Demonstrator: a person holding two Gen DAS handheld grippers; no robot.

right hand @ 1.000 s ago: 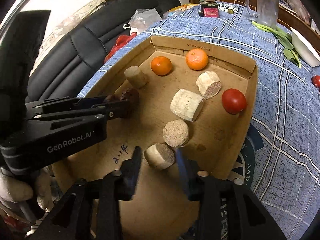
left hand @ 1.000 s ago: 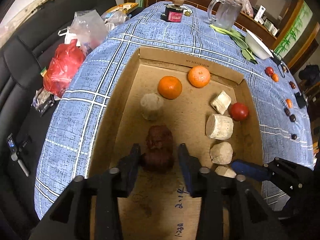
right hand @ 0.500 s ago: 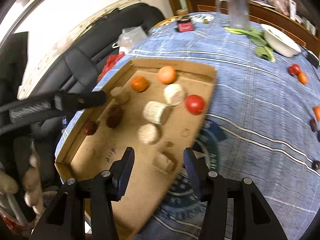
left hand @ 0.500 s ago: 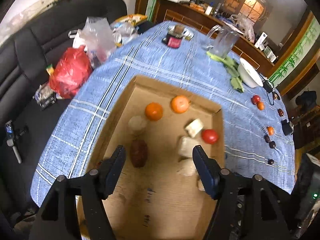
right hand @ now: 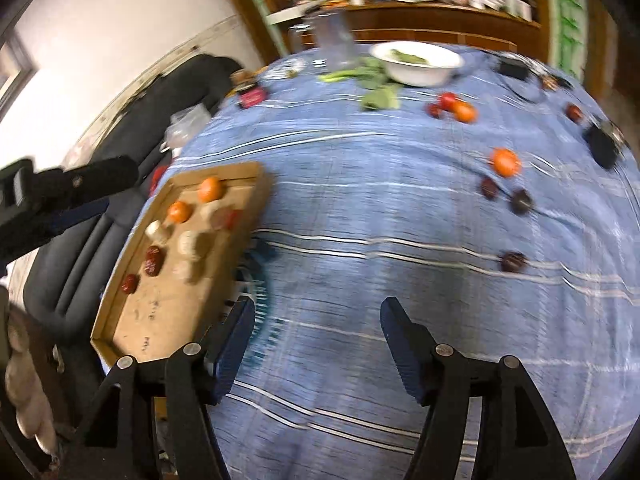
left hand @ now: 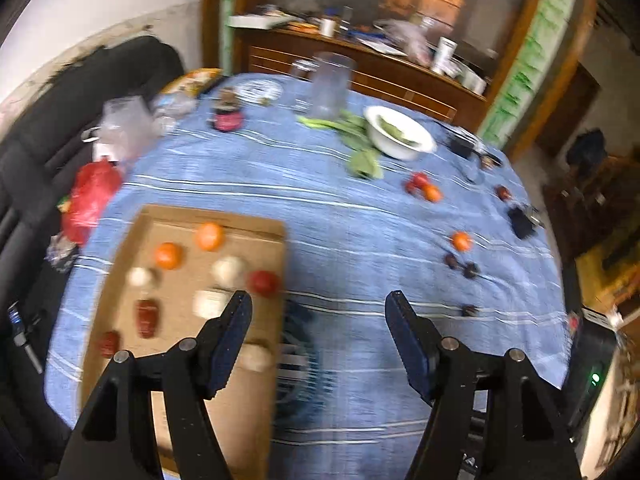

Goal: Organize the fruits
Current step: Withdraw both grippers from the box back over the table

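Note:
A shallow cardboard tray lies at the left of the blue checked tablecloth. It holds two oranges, a red tomato, dark red dates and several pale chunks. The tray also shows in the right wrist view. Loose on the cloth at the right are an orange, dark fruits and a red and orange pair. My left gripper is open and empty, high above the tray's right edge. My right gripper is open and empty above bare cloth.
A white bowl with greens, a clear jug and a small jar stand at the far side. Bags lie on the black sofa at the left. A black device sits near the right edge.
Both grippers have opened, let go of the date and the pale chunk in the tray, then risen and swung right toward the loose fruit.

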